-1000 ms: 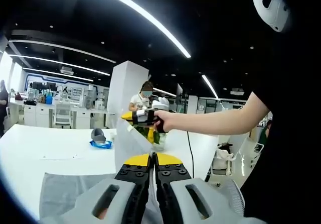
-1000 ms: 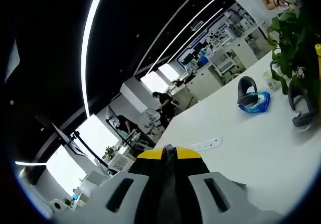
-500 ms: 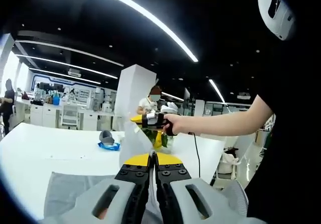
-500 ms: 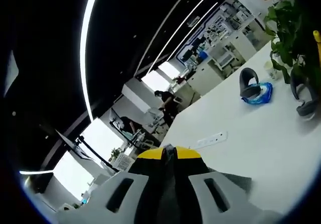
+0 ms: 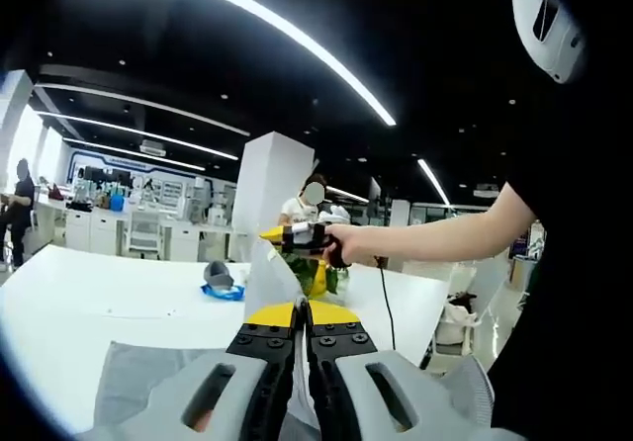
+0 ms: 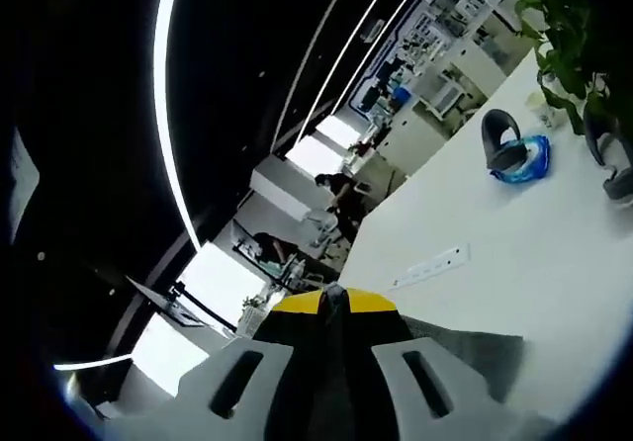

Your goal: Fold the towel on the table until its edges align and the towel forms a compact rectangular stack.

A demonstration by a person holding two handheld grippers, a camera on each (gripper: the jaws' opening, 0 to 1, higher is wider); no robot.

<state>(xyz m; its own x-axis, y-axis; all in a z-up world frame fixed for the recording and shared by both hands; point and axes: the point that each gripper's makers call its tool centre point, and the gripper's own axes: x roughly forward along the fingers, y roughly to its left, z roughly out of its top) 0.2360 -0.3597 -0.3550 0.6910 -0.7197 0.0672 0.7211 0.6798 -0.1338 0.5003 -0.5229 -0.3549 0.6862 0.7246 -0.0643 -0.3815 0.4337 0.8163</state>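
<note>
Grey towel cloth (image 5: pixel 138 387) hangs from both of my claws. In the left gripper view my left claw (image 5: pixel 301 314) has its yellow-tipped jaws pressed together, and a thin edge of the towel is pinched between them; the rest of the cloth spreads down to the left over the white table (image 5: pixel 89 298). Just past the jaw tips a lifted part of the towel rises like a pale sheet up to my right claw (image 5: pixel 297 235), which my right hand (image 5: pixel 346 243) holds in the air above the table.

In the right gripper view the right claw (image 6: pixel 334 301) also has its jaws closed on the cloth, and the grey towel (image 6: pixel 475 357) shows to the right of them, over the table (image 6: pixel 534 253).

Farther on the table lies a blue and grey headset (image 5: pixel 222 283), and behind the hand stands a green leafy plant (image 5: pixel 315 275). Far back there are white counters and long ceiling lights.
</note>
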